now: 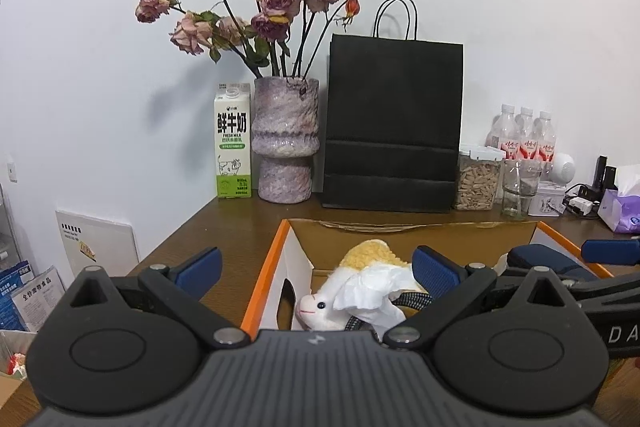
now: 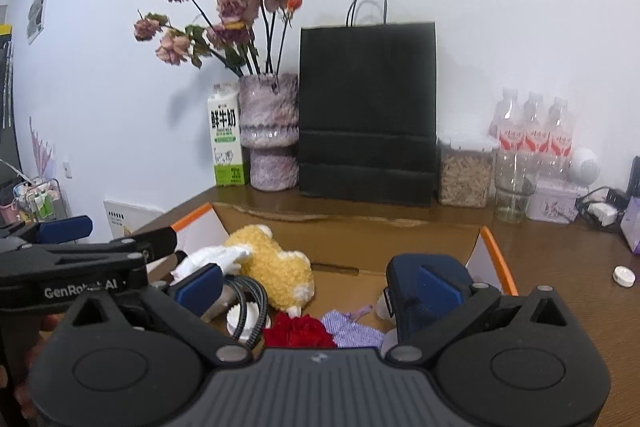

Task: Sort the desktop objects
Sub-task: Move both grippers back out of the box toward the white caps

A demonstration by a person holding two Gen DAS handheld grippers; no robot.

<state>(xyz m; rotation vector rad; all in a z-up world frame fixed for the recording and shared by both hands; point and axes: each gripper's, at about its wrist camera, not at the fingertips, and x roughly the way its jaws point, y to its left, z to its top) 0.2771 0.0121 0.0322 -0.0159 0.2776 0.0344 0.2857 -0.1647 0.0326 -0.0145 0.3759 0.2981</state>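
Cardboard box [image 1: 264,267] on the table [image 1: 224,227] contains a plush sheep [image 1: 320,307]; left gripper [image 1: 316,267] and right gripper [image 2: 320,283] jaws fully open, empty.

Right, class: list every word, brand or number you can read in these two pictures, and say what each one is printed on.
"鲜牛奶" and "FRESH MILK": milk carton.
"GenRobot.AI": side of the left gripper, seen from the right wrist view.
"DA", cut off at the picture's edge: side of the right gripper, seen from the left wrist view.
"全价宠物食品": white packet at lower left.
Too small or blurred: carton small print, bottle labels, white wall panel.
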